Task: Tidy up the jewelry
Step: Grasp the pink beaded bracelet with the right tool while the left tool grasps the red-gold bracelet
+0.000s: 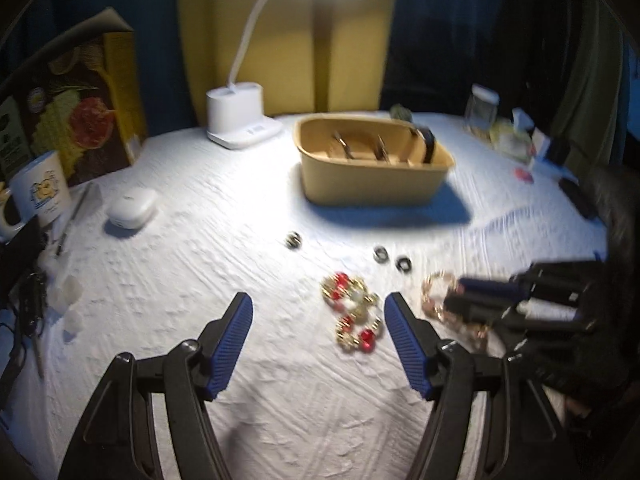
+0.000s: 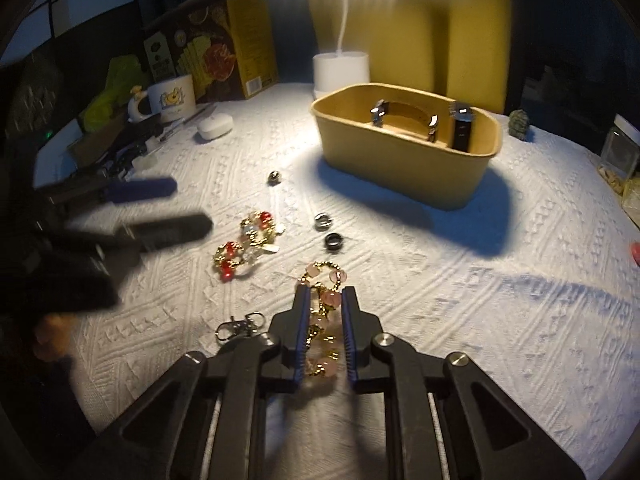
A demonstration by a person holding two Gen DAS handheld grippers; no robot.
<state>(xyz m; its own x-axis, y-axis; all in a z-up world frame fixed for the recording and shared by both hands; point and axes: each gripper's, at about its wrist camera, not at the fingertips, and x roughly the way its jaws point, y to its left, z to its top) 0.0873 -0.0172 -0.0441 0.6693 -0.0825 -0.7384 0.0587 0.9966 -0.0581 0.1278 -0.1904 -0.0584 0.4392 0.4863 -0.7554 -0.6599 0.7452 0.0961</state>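
Note:
A tan tray [image 1: 372, 188] [image 2: 404, 178] holding watches stands at the back of the white cloth. A red-and-gold bracelet [image 1: 354, 312] [image 2: 244, 246] lies between my open left gripper's [image 1: 318, 312] fingertips, nearer the right one. My right gripper [image 2: 324, 298] is closed around a pink-and-gold bracelet [image 2: 324, 280] [image 1: 438, 288] that lies on the cloth. Two dark rings [image 1: 392, 258] [image 2: 328, 228] lie just beyond it, and a third ring [image 1: 293, 239] [image 2: 274, 177] lies further left. The left gripper shows blurred in the right wrist view [image 2: 188, 208].
A white desk lamp [image 1: 240, 120] stands behind the tray. A printed box [image 1: 80, 112], a mug [image 1: 38, 196] and a white case [image 1: 130, 209] sit at the left. A glass jar [image 1: 482, 108] and small items sit at the right. A metal clasp [image 2: 238, 326] lies near my right gripper.

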